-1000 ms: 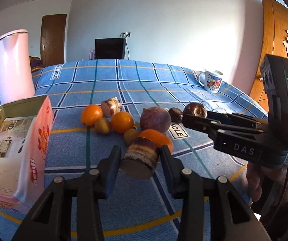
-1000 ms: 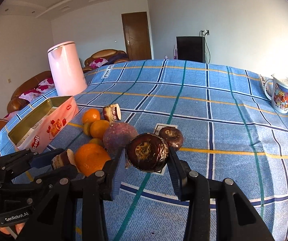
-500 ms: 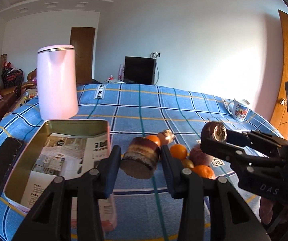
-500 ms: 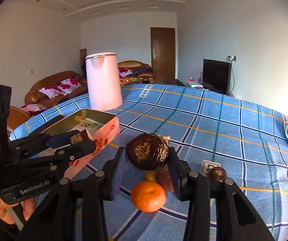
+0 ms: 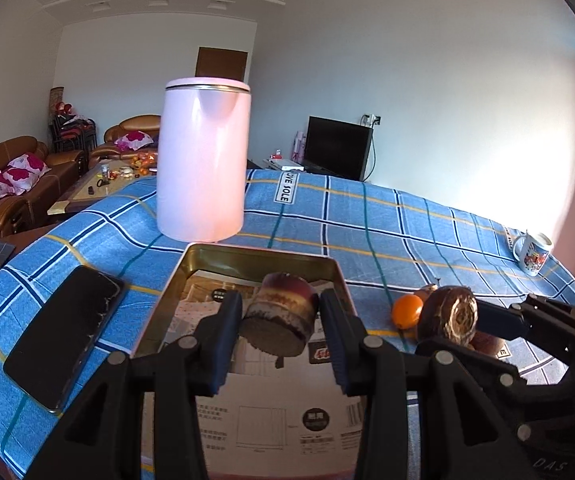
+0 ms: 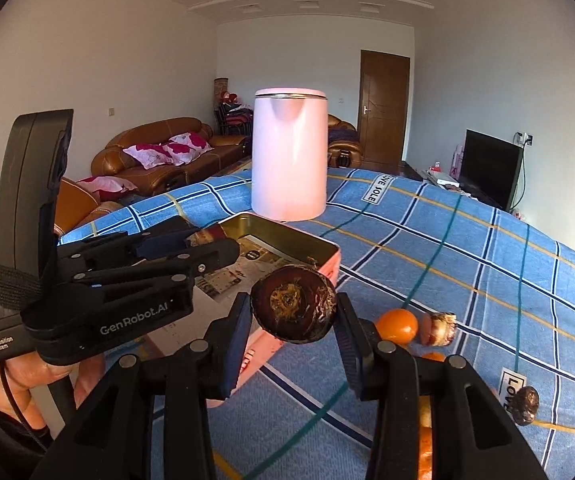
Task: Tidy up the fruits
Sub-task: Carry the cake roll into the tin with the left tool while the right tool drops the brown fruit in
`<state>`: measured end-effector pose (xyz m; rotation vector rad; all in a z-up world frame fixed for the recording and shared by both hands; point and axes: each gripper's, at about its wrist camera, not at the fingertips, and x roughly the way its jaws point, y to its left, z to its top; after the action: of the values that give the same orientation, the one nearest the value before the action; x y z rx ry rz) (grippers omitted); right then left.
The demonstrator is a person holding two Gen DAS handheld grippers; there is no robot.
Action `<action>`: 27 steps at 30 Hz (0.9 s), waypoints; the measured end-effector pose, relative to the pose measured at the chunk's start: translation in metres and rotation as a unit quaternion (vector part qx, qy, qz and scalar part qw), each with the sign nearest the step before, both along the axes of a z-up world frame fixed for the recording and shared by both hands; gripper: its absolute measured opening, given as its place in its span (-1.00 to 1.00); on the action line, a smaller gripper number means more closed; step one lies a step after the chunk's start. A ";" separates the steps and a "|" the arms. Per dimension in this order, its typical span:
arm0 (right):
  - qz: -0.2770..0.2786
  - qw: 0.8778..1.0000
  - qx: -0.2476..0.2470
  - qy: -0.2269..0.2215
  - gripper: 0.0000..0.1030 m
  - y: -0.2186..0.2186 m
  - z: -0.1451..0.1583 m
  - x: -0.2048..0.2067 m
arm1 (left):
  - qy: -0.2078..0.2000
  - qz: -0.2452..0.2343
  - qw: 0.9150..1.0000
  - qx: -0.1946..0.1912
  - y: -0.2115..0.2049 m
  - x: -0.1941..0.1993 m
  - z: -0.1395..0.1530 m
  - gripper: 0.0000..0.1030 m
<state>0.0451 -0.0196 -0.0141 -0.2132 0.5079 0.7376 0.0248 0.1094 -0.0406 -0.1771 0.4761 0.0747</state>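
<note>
My left gripper (image 5: 280,318) is shut on a brown cut root piece (image 5: 280,322) and holds it over the open metal tin (image 5: 261,251), which is lined with printed paper. My right gripper (image 6: 293,320) is shut on a dark round water chestnut (image 6: 293,308) and holds it just right of the tin (image 6: 287,236), above the blue checked cloth. That chestnut also shows in the left wrist view (image 5: 451,314). An orange (image 6: 397,326), a cut root piece (image 6: 439,328) and a small dark chestnut (image 6: 525,400) lie on the cloth. The left gripper body (image 6: 99,280) hides part of the tin.
A tall pink kettle (image 5: 203,160) stands just behind the tin. A black phone (image 5: 65,332) lies left of the tin near the table edge. A printed mug (image 5: 533,252) stands at the far right. Sofas and a TV are beyond the table.
Both grippers have swung left with their loads. The left one has moved from beside the tin to over it; the right one now sits by the tin's right wall, away from the fruit pile.
</note>
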 end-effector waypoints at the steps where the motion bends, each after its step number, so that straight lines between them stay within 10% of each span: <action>1: 0.005 1.000 -0.002 0.002 -0.16 0.006 0.000 0.001 | 0.002 0.004 1.000 -0.003 0.005 0.002 -0.001 -0.18; 27: 0.046 0.994 -0.055 0.087 -0.15 0.077 -0.039 0.029 | 0.045 0.045 0.998 -0.017 0.046 0.020 -0.019 -0.18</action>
<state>0.0740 0.0577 -0.0531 -0.2781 0.7095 0.8238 0.0453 0.1555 -0.0592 -0.2297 0.5587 0.1634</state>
